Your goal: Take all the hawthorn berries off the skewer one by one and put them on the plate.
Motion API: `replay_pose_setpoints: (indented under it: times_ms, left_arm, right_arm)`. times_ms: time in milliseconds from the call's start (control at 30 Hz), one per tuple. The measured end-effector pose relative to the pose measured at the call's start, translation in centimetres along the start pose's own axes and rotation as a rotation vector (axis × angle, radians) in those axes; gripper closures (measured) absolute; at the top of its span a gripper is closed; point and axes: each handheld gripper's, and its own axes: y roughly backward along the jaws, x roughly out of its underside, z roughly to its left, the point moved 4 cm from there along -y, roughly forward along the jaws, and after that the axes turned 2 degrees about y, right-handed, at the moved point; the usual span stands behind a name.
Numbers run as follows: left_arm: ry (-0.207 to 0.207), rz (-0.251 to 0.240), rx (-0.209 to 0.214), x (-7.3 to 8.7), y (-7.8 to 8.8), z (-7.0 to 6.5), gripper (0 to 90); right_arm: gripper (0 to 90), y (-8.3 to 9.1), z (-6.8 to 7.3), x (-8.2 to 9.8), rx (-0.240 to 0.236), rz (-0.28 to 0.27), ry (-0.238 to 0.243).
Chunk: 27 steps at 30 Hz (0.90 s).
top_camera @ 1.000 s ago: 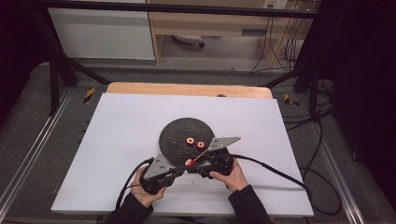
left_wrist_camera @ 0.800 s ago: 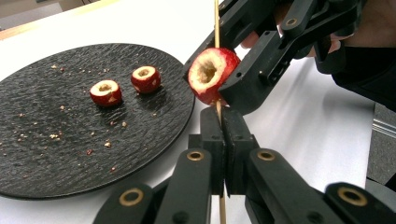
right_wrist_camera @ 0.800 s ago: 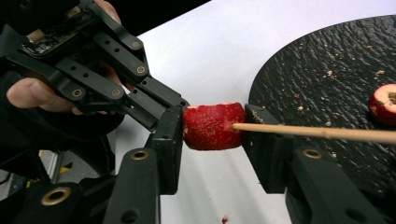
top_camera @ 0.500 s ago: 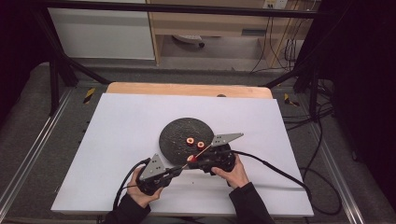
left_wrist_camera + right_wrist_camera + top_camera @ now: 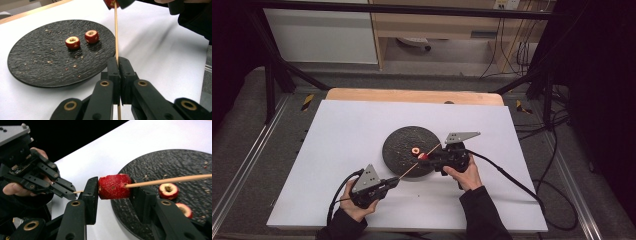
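Skewer [image 5: 115,32]: thin, snappable, clamped in my left gripper [image 5: 118,65]; soft fruit piece [image 5: 114,186] threaded, squeezed between my right gripper [image 5: 114,191] pads.

plate [image 5: 32,62]: matt black, rough stone-like | skewer [image 5: 116,30]: pale smooth wood | table cover [image 5: 342,135]: matt white

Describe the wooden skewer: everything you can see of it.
The skewer is a thin, straight, pale wooden stick, held off the table on a slant. The left gripper is shut on it near one end, a short stub sticking out behind the jaws. Further along it runs through a red cored fruit piece, which sits between the right gripper's jaws. Its far part reaches over the black plate without touching it.
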Motion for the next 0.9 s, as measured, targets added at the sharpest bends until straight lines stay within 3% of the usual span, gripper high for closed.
replay_pose_setpoints:
  times_ms: [567, 900]
  left_arm:
    - [-0.001, 0.005, -0.024, 1.4, 1.4, 1.1, 88.1]
    - [0.031, 0.003, -0.054, 1.9, 2.0, 2.0, 88.1]
  right_arm:
    - [60.2, 1.5, -2.3, -2.1, 0.077, -0.026, -0.024]
    - [60.2, 2.7, -4.3, -3.5, 0.171, -0.061, -0.036]
